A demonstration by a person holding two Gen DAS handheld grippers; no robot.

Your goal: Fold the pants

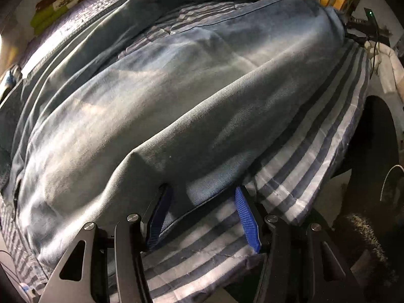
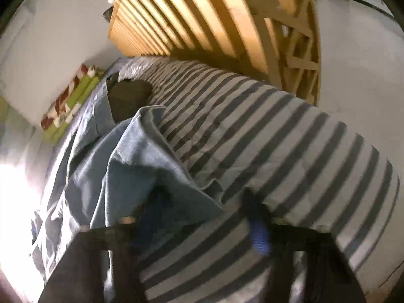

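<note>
Light blue jeans (image 1: 176, 101) lie spread over a blue-and-white striped sheet (image 1: 315, 164) on a bed. My left gripper (image 1: 203, 214) points down at their near edge. Its blue pads (image 1: 246, 217) stand apart with the denim hem lying between them, and neither pad presses on it. In the blurred right wrist view, a raised fold of the jeans (image 2: 131, 166) drapes over the left finger of my right gripper (image 2: 202, 224). That gripper's right pad (image 2: 257, 234) hangs over the striped sheet (image 2: 277, 139), with a wide gap between the fingers.
A wooden slatted frame (image 2: 202, 12) leans against the white wall behind the bed. A green patterned bundle (image 2: 70, 101) lies at the far left side, and a dark item (image 2: 128, 96) sits beyond the jeans. The bed edge drops off at the right, by a dark fuzzy object (image 1: 361, 240).
</note>
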